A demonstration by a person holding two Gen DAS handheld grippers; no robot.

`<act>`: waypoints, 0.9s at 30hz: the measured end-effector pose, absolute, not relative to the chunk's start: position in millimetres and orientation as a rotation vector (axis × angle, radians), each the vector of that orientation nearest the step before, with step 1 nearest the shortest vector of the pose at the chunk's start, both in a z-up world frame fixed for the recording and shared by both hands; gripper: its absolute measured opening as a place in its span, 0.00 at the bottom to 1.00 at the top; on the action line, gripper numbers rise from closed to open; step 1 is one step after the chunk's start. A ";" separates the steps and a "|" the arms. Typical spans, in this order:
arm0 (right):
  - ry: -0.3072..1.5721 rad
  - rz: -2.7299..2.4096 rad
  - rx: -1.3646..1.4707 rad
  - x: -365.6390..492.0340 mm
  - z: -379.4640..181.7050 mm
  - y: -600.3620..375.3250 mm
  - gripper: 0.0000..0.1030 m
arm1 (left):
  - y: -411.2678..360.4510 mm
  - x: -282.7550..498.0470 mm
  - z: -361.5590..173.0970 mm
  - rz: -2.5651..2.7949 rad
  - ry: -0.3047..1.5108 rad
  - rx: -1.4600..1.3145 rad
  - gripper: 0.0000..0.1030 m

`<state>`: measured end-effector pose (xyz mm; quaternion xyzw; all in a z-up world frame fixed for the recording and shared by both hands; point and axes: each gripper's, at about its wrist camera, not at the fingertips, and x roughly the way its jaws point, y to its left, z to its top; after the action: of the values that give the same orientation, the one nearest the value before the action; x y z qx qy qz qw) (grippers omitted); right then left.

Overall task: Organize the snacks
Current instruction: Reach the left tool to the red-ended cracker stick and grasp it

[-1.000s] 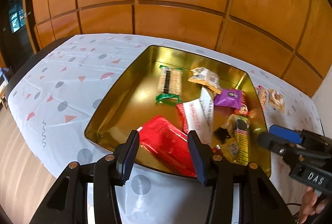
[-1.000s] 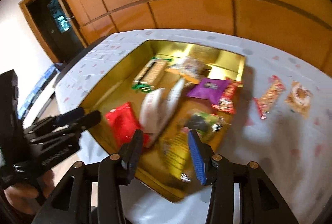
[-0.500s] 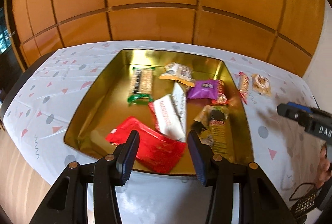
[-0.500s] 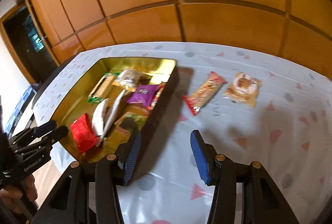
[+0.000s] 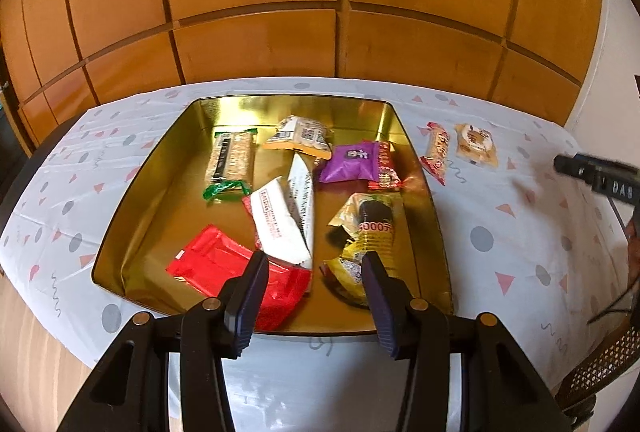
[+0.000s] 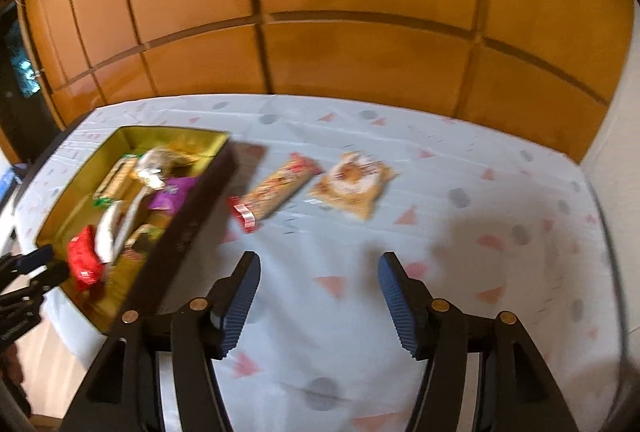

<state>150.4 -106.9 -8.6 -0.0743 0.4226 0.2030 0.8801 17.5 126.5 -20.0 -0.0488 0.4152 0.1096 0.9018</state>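
Note:
A gold tin tray (image 5: 160, 167) holds several snack packs, among them a red pack (image 5: 216, 268), a white pack (image 5: 276, 224), a purple pack (image 5: 352, 163) and a yellow pack (image 5: 368, 228). My left gripper (image 5: 314, 292) is open and empty above the tray's near edge. On the cloth right of the tray (image 6: 192, 183) lie a long red-ended bar (image 6: 276, 189) and a round pastry pack (image 6: 352, 181). They also show in the left wrist view, bar (image 5: 438, 151) and pastry (image 5: 478, 143). My right gripper (image 6: 318, 294) is open and empty, nearer than both, above bare cloth.
A white tablecloth (image 6: 480, 232) with triangles and dots covers the table. Wooden wall panels (image 5: 320, 31) stand behind it. The right gripper shows at the right edge of the left wrist view (image 5: 596, 177). A wicker chair corner (image 5: 600, 368) is at lower right.
My right gripper has swung right, from over the tray to over the cloth before the two loose snacks. My left gripper has shifted so the tray sits centred.

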 end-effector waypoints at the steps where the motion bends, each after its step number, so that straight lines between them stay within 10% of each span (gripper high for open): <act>1: 0.873 0.404 -0.166 154.9 -7.3 -113.8 0.64 | 124.7 18.2 -20.0 0.222 0.861 -0.096 0.47; 27: 0.977 0.107 -0.137 221.6 -43.8 -205.7 0.73 | 64.7 63.4 -17.4 0.084 0.917 0.053 0.47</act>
<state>221.6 -205.7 -43.8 -0.0656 0.4687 0.0512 0.8794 63.4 64.7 -17.4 0.0256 0.4426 0.0403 0.8955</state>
